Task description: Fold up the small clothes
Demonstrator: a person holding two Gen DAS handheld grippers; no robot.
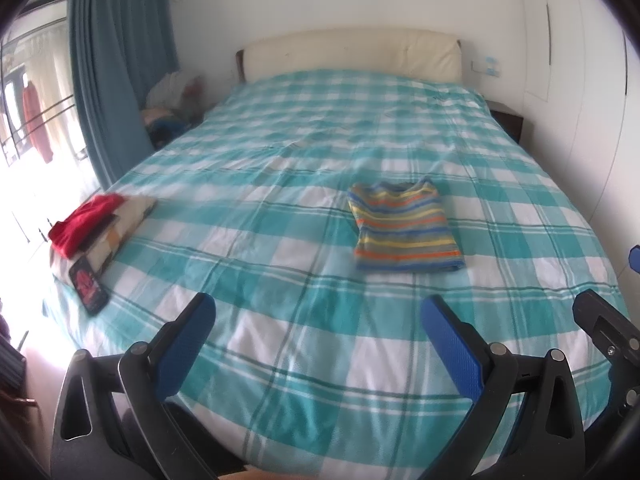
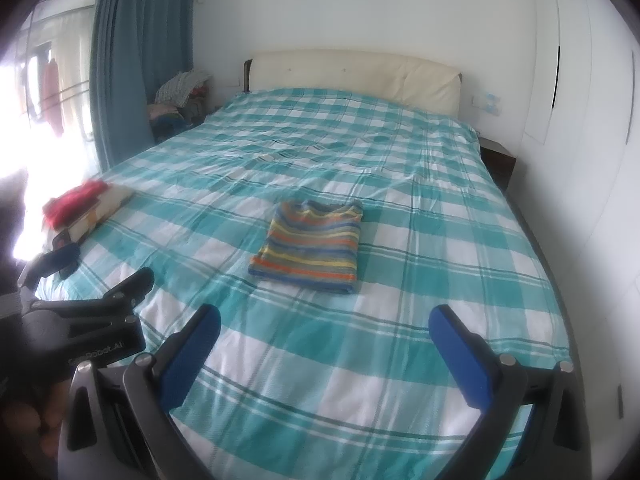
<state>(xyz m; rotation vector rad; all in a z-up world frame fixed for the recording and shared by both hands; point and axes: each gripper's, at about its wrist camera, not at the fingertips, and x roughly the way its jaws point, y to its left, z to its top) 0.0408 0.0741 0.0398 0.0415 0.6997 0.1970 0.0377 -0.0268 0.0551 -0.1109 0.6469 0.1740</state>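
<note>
A small striped shirt (image 1: pixel 406 228) lies folded into a neat rectangle on the teal checked bedspread (image 1: pixel 320 340); the right wrist view has the same shirt (image 2: pixel 310 246) a little left of centre. My left gripper (image 1: pixel 318 320) is open, its blue pads wide apart, held above the bed's near end well short of the shirt. My right gripper (image 2: pixel 324 332) is open too, also back from the shirt with nothing between its fingers. Part of the left gripper (image 2: pixel 96 300) shows at the left of the right wrist view.
A stack of folded clothes, red on top (image 1: pixel 90 216), rests at the bed's left edge beside a dark phone (image 1: pixel 89 286). A cream headboard (image 1: pixel 352 54), blue curtain (image 1: pixel 116 68), clothes pile (image 1: pixel 176 100), dark nightstand (image 1: pixel 508 120) and white wardrobe (image 1: pixel 580 80) surround the bed.
</note>
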